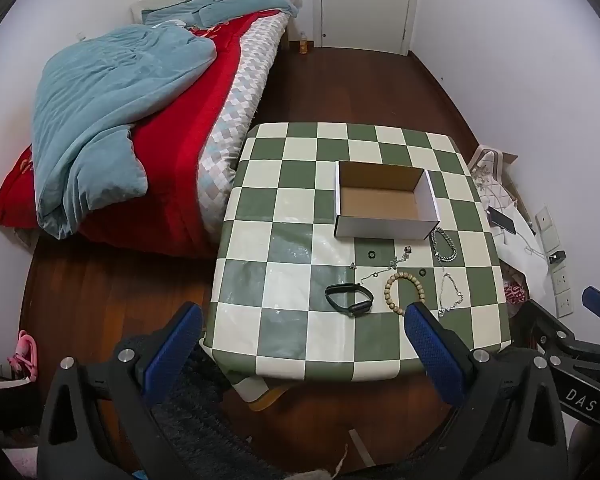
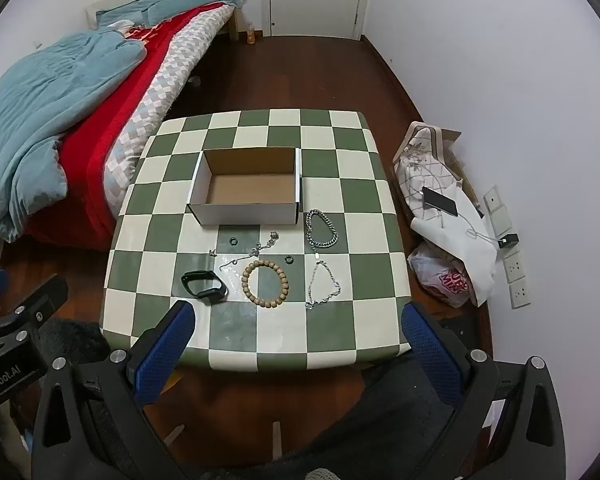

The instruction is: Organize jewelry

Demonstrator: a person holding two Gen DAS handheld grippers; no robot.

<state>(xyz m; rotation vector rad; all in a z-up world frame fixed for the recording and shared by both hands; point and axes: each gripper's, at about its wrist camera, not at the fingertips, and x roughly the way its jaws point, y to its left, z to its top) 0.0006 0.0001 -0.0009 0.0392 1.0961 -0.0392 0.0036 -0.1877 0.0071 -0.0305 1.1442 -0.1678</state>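
Both tongs hang above the near edge of the checkered table (image 2: 340, 160), jaws spread wide & holding nothing: left gripper (image 1: 302, 336), right gripper (image 2: 298, 334). Open cardboard box (image 2: 246, 210) sits mid-table w/ bare brown floor inside. Jewelry lies loose on the cloth just near of it: black band (image 2: 203, 286) at left, wooden bead bracelet (image 2: 265, 283) beside it to the right, thin silver chain (image 2: 323, 286) further right, chunky silver chain (image 2: 321, 229) by the box's right near corner. Two small dark rings (image 2: 232, 241) & a fine chain w/ pendant (image 2: 256, 254) lie between box and beads (details too small to tell). Bed w/ blue duvet (image 2: 56, 120) at far left; bags (image 2: 444, 240) on the floor at right.
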